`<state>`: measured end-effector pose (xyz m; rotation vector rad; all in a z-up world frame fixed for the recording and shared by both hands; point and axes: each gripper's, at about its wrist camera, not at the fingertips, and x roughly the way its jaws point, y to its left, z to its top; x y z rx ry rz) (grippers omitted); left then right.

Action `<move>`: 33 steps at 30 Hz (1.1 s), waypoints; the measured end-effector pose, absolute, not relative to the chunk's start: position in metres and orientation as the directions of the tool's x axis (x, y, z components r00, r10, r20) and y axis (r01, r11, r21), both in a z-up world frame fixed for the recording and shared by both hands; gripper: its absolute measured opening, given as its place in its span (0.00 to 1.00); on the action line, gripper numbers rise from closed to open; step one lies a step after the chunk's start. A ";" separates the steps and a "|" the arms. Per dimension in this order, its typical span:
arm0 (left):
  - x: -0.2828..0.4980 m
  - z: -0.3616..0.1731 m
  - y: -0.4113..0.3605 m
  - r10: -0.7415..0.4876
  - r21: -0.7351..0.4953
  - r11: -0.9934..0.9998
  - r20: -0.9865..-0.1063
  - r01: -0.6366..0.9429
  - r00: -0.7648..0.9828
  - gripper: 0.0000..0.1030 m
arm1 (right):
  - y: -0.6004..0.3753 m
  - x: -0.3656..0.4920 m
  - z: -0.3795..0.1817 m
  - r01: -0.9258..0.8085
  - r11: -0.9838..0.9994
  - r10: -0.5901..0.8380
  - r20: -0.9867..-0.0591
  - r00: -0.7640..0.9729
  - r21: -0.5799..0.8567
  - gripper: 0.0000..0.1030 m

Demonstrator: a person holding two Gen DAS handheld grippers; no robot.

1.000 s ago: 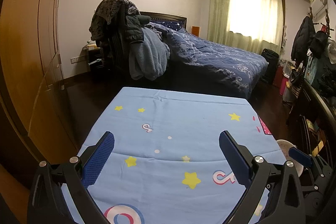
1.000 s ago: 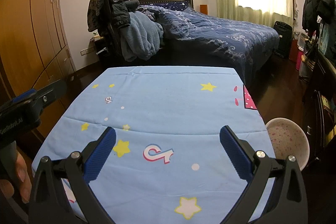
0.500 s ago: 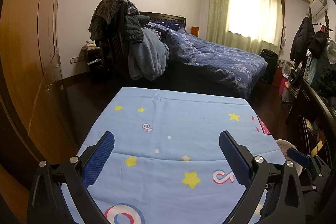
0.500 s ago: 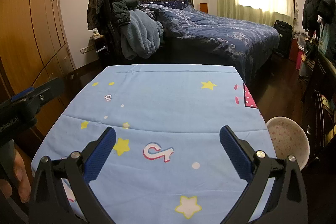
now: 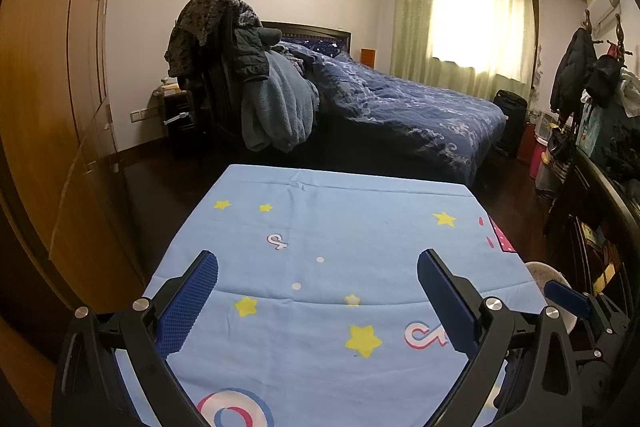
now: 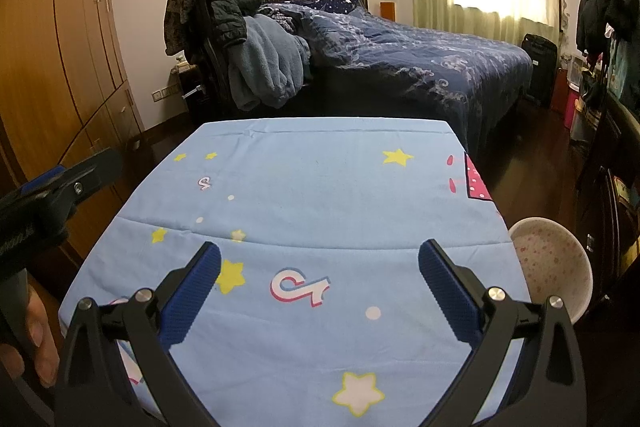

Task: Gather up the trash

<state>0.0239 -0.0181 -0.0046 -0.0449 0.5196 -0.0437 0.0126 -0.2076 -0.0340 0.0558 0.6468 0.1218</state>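
Observation:
My left gripper (image 5: 318, 263) is open and empty, held above the near part of a table covered with a light blue star-print cloth (image 5: 340, 227). My right gripper (image 6: 320, 255) is also open and empty above the same cloth (image 6: 320, 179). A white bin with a pink-speckled liner (image 6: 552, 267) stands on the floor at the table's right side; its rim also shows in the left wrist view (image 5: 538, 269). No trash shows on the cloth. The left gripper's body appears at the left edge of the right wrist view (image 6: 60, 187).
A bed with a dark blue quilt (image 5: 404, 107) lies beyond the table. A chair piled with clothes (image 5: 240, 79) stands at its near corner. Wooden wardrobes (image 5: 48, 107) line the left. Dark furniture with hanging coats (image 5: 592, 147) lines the right.
Both views have shifted very slightly; the grippers stay open and over the cloth. Nothing was picked up or let go.

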 end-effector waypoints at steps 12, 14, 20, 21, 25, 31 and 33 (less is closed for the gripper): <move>0.025 -0.008 -0.020 -0.060 -0.052 0.998 -0.499 0.039 0.864 0.96 | -0.209 0.018 -0.041 -0.092 0.990 0.136 -0.610 0.780 0.104 0.97; 0.027 -0.009 -0.021 -0.063 -0.052 0.998 -0.502 0.043 0.863 0.96 | -0.209 0.019 -0.041 -0.091 0.990 0.137 -0.612 0.779 0.105 0.97; 0.033 -0.013 -0.021 -0.073 -0.056 0.997 -0.510 0.051 0.857 0.96 | -0.212 0.021 -0.042 -0.089 0.990 0.139 -0.617 0.774 0.111 0.97; 0.034 -0.014 -0.021 -0.075 -0.057 0.997 -0.512 0.054 0.856 0.96 | -0.213 0.022 -0.042 -0.089 0.990 0.139 -0.618 0.774 0.111 0.97; 0.036 -0.014 -0.021 -0.078 -0.055 0.997 -0.512 0.058 0.855 0.96 | -0.215 0.024 -0.042 -0.086 0.990 0.139 -0.621 0.772 0.115 0.97; 0.039 -0.016 -0.022 -0.081 -0.058 0.997 -0.513 0.060 0.855 0.96 | -0.216 0.024 -0.043 -0.084 0.990 0.138 -0.623 0.770 0.116 0.97; 0.041 -0.019 -0.021 -0.080 -0.061 0.997 -0.520 0.057 0.850 0.96 | -0.217 0.025 -0.043 -0.081 0.990 0.135 -0.624 0.770 0.115 0.97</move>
